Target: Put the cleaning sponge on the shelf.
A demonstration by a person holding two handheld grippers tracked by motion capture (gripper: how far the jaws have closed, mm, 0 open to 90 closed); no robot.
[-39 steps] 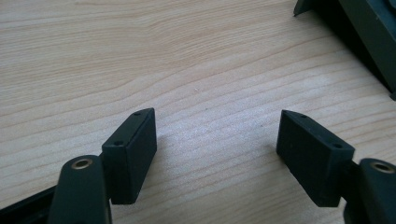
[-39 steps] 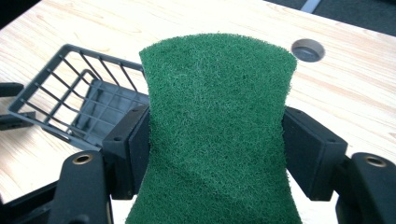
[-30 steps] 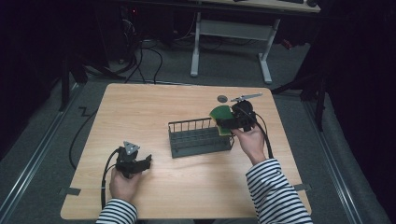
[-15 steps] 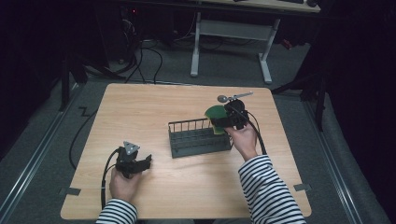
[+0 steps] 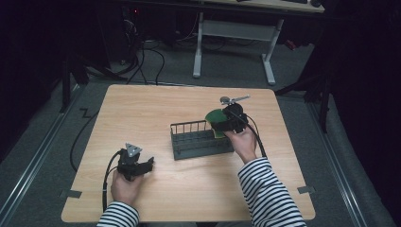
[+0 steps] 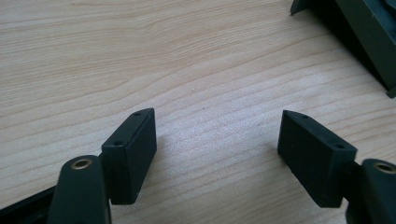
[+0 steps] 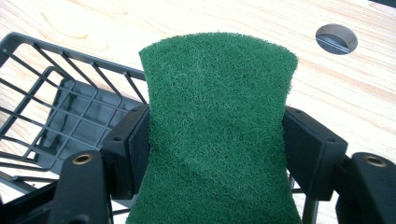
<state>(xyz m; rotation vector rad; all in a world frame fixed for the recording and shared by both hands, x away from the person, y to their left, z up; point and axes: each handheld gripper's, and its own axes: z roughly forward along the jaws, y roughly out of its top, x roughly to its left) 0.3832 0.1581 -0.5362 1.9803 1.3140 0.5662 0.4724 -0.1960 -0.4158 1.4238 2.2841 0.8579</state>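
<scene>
Right gripper (image 5: 222, 124): seen right of centre in the high view, held in the person's right hand (image 5: 244, 142). A green scouring sponge (image 7: 217, 135) is gripped between its 2 black jaws.

Right jaws: in the right gripper view both pads are pressed against the sponge's sides, which are pinched inward where the pads (image 7: 133, 151) meet them.

Sponge position: in the high view the sponge (image 5: 215, 118) is seen at the right end of the dark wire rack (image 5: 198, 144), above its rim. In the right gripper view the green face is turned to the camera and fills the middle of the frame, with the rack (image 7: 42, 112) at the left behind it. Whether the sponge touches the rack cannot be told.

Left gripper (image 5: 144, 164): seen at the lower left of the high view, held low over the wooden table (image 5: 156, 109) in the person's left hand (image 5: 124, 187). A grey 3-cornered plate is carried on top.

Left jaws: set wide apart in the left gripper view, with bare table (image 6: 187, 70) between them and nothing held.

Rack in left gripper view: a dark corner of the rack (image 6: 359, 32) is seen at the upper right of the frame, well apart from the jaws.

Other items: a small metal tool (image 5: 234, 99) is lying near the table's upper right edge in the high view, just above the right gripper. A round hole (image 7: 336, 38) in the table is seen at the upper right of the right gripper view.

Sleeves: striped sleeves (image 5: 269, 194) are seen at the bottom of the high view.
</scene>
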